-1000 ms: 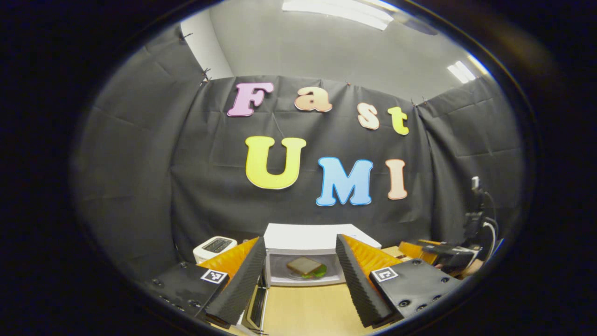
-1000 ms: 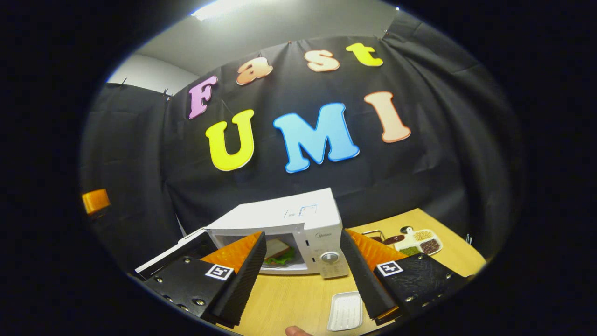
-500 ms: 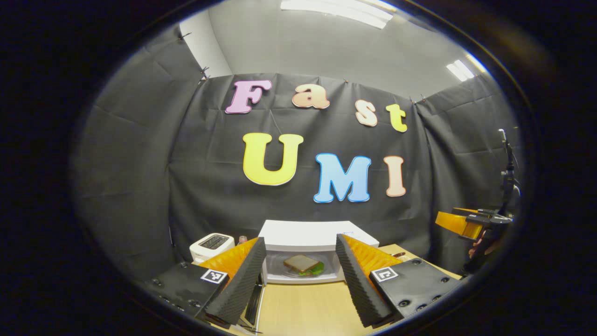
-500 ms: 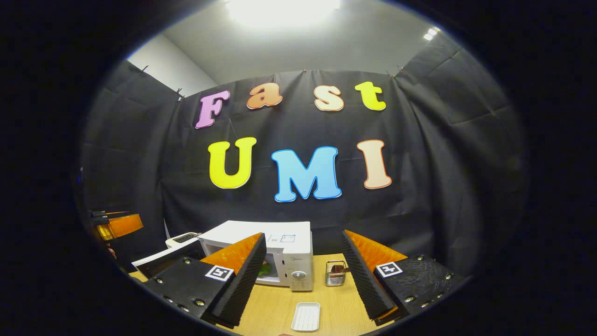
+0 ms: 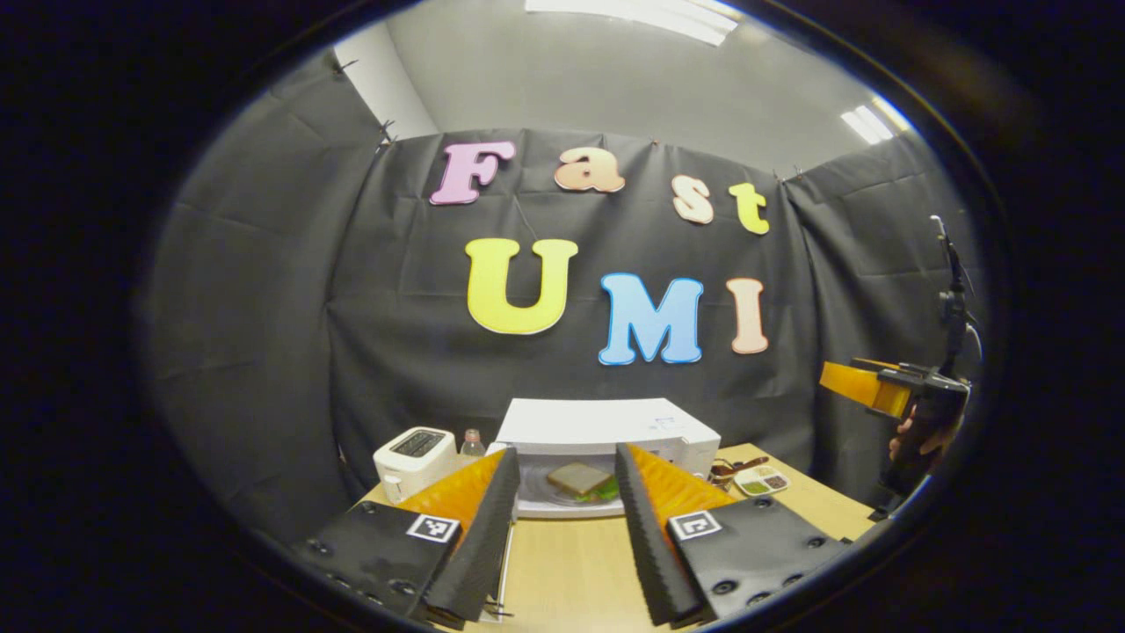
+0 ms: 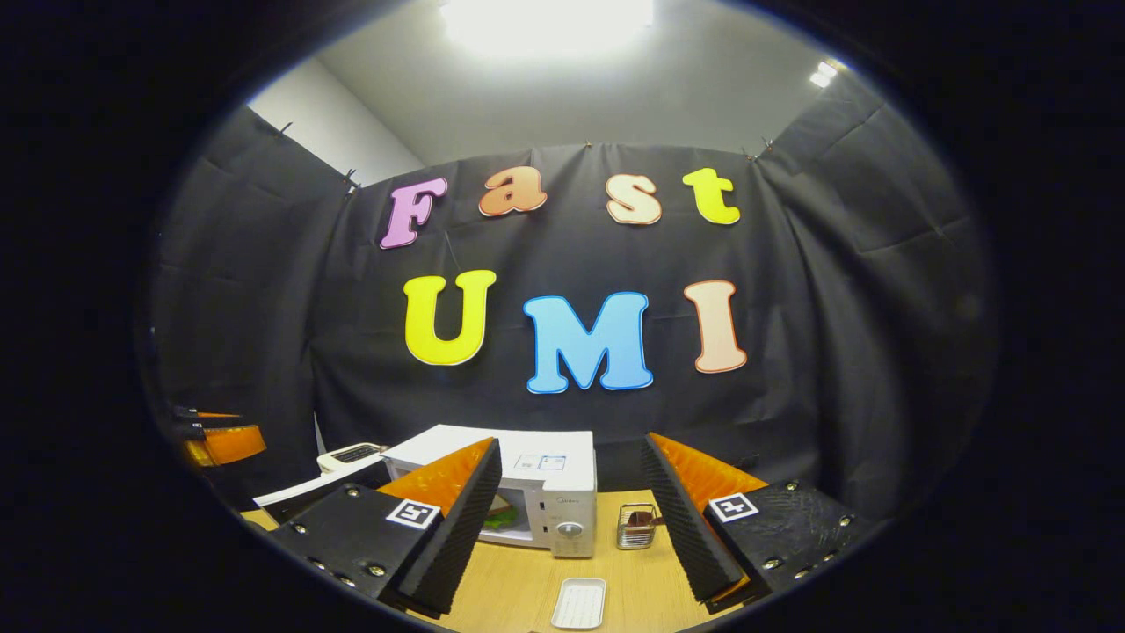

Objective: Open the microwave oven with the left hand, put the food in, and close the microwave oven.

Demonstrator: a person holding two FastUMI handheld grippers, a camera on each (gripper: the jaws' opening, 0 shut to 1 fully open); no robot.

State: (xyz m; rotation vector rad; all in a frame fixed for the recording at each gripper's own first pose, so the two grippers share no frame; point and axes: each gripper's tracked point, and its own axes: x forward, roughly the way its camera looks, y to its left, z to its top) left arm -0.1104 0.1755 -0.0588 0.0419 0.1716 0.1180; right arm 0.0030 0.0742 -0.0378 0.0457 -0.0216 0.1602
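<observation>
The white microwave (image 5: 606, 420) stands at the back of the wooden table (image 5: 571, 563) with its cavity open. A sandwich (image 5: 580, 479) with green lettuce lies inside on the plate. My left gripper (image 5: 564, 454) is open, held back from the oven with the cavity framed between its fingers. The door (image 6: 308, 494) swings out to the left, and a strip of sandwich (image 6: 501, 515) shows in the right gripper view. My right gripper (image 6: 569, 442) is open and empty, well back from the microwave (image 6: 536, 470). It also appears far right, raised (image 5: 866, 387), held by a hand (image 5: 914, 440).
A white toaster (image 5: 413, 453) and a small bottle (image 5: 472, 442) stand left of the microwave. A snack dish (image 5: 760, 481) lies to its right. A wire holder (image 6: 635, 526) and an empty white tray (image 6: 580, 603) sit on the table (image 6: 518, 589) nearer me.
The right gripper has drawn back and risen away from the microwave. The left gripper's fingers have narrowed slightly and its view has shifted a little; the sandwich stays inside.
</observation>
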